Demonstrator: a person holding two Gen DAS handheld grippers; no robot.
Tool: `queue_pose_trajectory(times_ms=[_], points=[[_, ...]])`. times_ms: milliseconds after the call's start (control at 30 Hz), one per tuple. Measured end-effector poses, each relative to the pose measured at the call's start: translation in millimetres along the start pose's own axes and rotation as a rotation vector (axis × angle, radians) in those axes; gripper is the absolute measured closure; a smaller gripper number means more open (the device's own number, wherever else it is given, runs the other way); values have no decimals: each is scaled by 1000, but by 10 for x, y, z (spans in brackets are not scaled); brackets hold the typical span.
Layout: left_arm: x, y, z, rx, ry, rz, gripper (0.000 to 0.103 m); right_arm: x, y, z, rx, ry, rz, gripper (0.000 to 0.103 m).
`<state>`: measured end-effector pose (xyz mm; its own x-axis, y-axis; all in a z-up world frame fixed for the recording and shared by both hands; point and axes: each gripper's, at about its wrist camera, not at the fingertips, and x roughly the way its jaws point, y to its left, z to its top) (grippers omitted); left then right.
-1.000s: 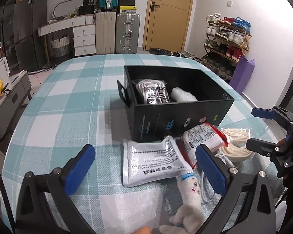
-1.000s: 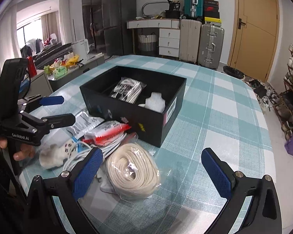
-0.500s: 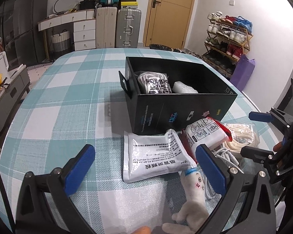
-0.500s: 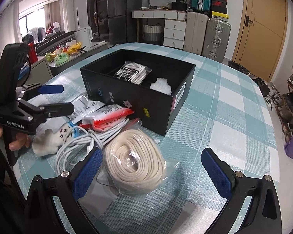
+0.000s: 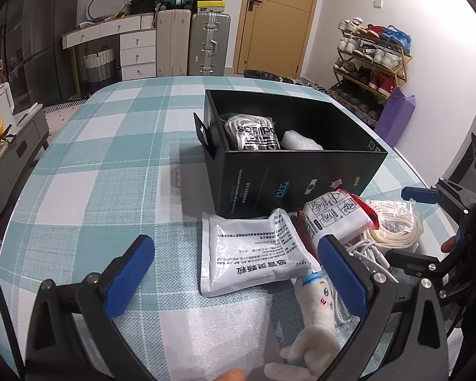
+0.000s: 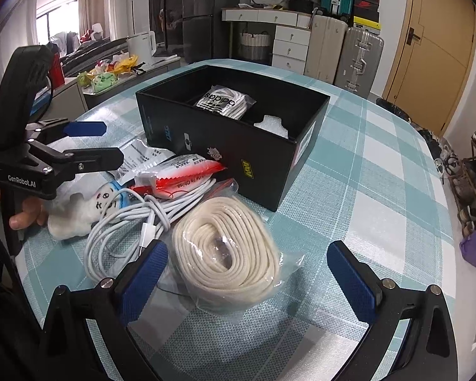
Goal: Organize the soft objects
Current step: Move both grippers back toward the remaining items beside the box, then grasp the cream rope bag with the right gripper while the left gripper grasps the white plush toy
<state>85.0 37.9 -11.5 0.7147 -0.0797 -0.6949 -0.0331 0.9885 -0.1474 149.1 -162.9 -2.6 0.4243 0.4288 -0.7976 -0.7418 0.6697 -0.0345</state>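
An open black box (image 5: 301, 177) (image 6: 225, 146) holds a bagged adidas item (image 5: 254, 133) (image 6: 225, 101) and a white foam piece (image 5: 301, 141) (image 6: 271, 125). In front of it lie a silver-white pouch (image 5: 254, 250), a red-and-white packet (image 5: 336, 216) (image 6: 181, 174), a white cable (image 6: 136, 219), a bagged cream rope coil (image 6: 228, 254) (image 5: 396, 231) and a white plush toy (image 5: 317, 314) (image 6: 79, 212). My left gripper (image 5: 238, 279) is open and empty, over the pouch and toy. My right gripper (image 6: 247, 279) is open and empty, astride the rope coil.
The table has a teal-and-white checked cloth (image 5: 111, 165). Suitcases (image 5: 206, 44), drawers and a wooden door stand beyond it. A shoe rack (image 5: 371, 73) and a purple bag are at the right. A low cabinet (image 5: 9, 146) with clutter stands at the left.
Both grippers have risen and drawn back a little, so the box and the pile sit farther off. The right gripper has come closer over the rope coil. Both stay open.
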Motion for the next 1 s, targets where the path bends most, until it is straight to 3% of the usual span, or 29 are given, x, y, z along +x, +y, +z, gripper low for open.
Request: queue_pose_trajectory(times_ms=[367,633,1000], points=[[18,-8,1,2,9,6,0,91,48,9,-13,13,-18,3],[29,-19,0,10,13,11,0,117,122,7,-46,23,10,33],[8,-30,-19,1,20,-2,0,38,101,-7,-33,11,65,52]])
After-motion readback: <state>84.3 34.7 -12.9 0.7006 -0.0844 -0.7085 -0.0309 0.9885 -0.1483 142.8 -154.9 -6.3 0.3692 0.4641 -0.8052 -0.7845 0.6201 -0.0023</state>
